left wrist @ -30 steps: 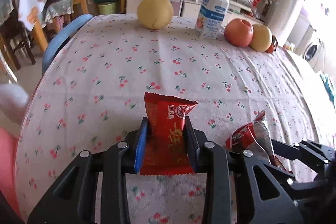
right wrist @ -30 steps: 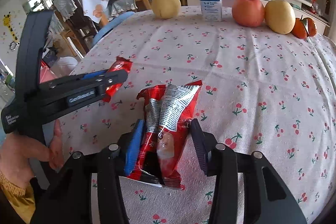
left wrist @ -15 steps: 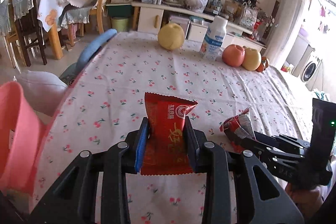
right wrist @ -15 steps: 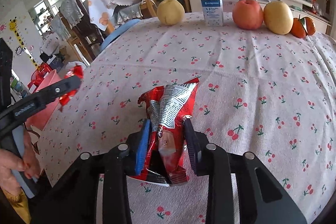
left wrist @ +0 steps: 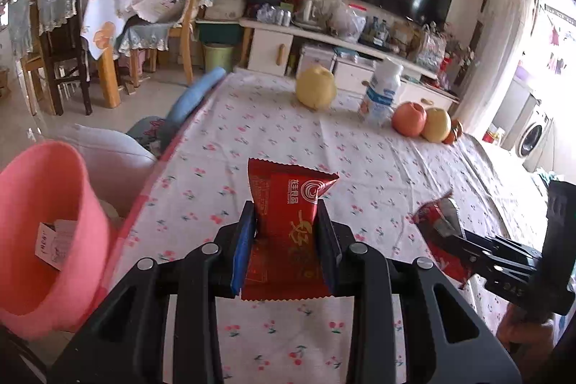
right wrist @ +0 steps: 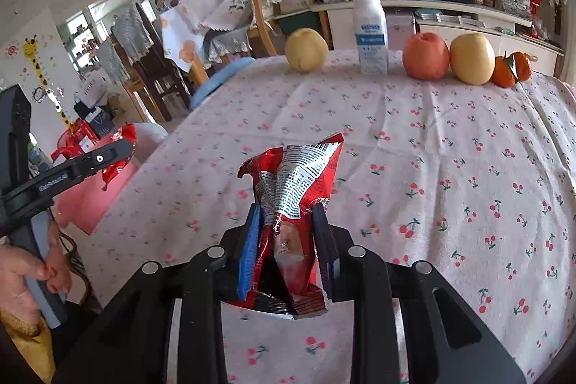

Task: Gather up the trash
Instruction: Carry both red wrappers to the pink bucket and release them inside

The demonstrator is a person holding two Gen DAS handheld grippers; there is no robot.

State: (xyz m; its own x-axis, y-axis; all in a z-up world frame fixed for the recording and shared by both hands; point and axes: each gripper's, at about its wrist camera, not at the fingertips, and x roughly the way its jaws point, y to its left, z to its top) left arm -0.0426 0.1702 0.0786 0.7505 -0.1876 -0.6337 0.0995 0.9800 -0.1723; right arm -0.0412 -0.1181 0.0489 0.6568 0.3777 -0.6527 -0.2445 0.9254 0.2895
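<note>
A: Start with the big things. What carries it all?

B: A table under a cherry-print cloth (right wrist: 450, 168). Along its far edge stand a pale pear (right wrist: 306, 49), a milk bottle (right wrist: 372, 35), an apple (right wrist: 426, 56), another yellow fruit and some small oranges. Just off the left edge sits a pink bin (left wrist: 39, 225) with paper scraps already in it.

A: And the trash?

B: Two snack wrappers, both off the cloth. The left gripper (left wrist: 286, 240) is clenched on a flat red wrapper (left wrist: 288, 204) over the near left part of the table, close to the bin. The right gripper (right wrist: 288, 240) is clamped on a crumpled red and silver wrapper (right wrist: 298, 182) over the near middle.

A: How will they handle?

B: I'd judge both very light, thin and limp, with a slick foil skin. Nothing fragile. The left one is pinched low across its width, so its top stands free; the right one is squeezed at its bunched waist, which looks the firmer hold. Being so light, either may cling to a pad on release.

A: Next?

B: Probably carry each over the bin's rim, left first.
</note>
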